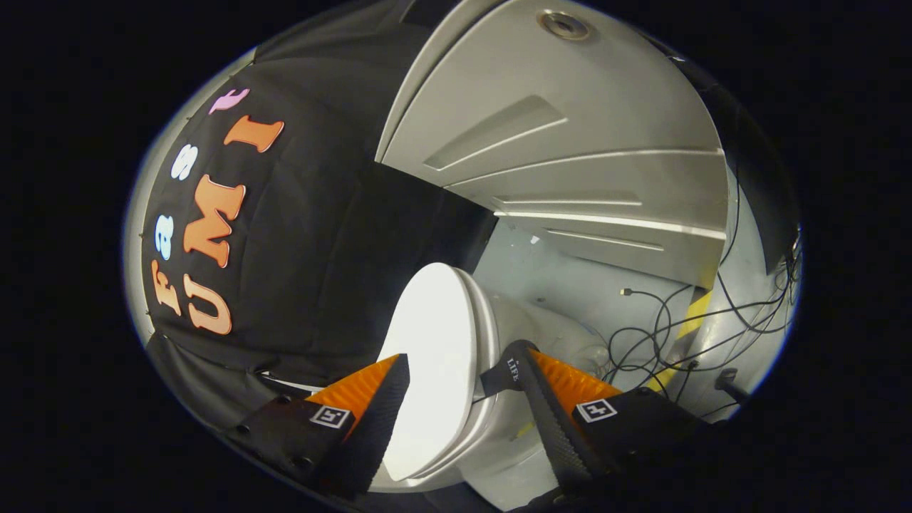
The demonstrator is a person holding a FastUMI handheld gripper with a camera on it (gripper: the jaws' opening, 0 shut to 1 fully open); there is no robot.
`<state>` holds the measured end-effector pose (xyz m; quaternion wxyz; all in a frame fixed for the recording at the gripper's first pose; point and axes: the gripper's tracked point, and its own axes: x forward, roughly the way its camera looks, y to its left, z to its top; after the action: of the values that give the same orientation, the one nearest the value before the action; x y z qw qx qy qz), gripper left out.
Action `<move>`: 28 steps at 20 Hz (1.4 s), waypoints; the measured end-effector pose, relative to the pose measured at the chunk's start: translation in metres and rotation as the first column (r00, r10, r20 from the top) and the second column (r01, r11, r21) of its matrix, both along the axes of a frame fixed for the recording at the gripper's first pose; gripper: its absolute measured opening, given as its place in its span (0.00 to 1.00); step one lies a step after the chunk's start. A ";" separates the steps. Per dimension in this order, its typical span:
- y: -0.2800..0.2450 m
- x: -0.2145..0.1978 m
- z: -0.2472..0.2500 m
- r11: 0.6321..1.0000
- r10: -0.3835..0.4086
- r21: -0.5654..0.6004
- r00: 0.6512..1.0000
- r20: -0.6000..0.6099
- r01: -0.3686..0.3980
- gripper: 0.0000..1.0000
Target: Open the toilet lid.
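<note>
The tongs (pixel 463 406) are straddling the toilet lid (pixel 434 356) edge, spread and not yet pinching; squeezing squarely before lifting seems wise.

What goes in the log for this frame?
tongs: open, astride lid edge | lid: between fingers, ungripped | strap: on one finger | cables: floor beyond

The lid (pixel 434 342) is plain glossy white, and the bowl (pixel 527 427) under it is white too. The tank (pixel 570 164) is pale grey. Black cables (pixel 662 335) lie on a grey floor (pixel 570 285) beside a yellow strip (pixel 695 317).
</note>
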<state>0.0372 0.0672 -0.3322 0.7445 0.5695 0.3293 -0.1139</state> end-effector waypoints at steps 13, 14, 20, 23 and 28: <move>-0.001 -0.001 -0.033 0.993 -0.092 0.065 0.988 -0.128 0.101 0.97; -0.001 0.004 -0.036 0.993 -0.096 0.062 0.989 -0.117 0.104 0.90; -0.001 0.006 -0.050 0.989 -0.112 0.087 0.985 -0.132 0.124 0.42; -0.003 0.006 -0.043 0.973 -0.148 0.169 0.987 -0.069 0.158 0.28; -0.005 0.007 -0.032 0.965 -0.169 0.202 0.986 -0.007 0.167 0.09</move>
<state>0.0446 0.0622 -0.3638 0.6721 0.6685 0.2862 -0.1396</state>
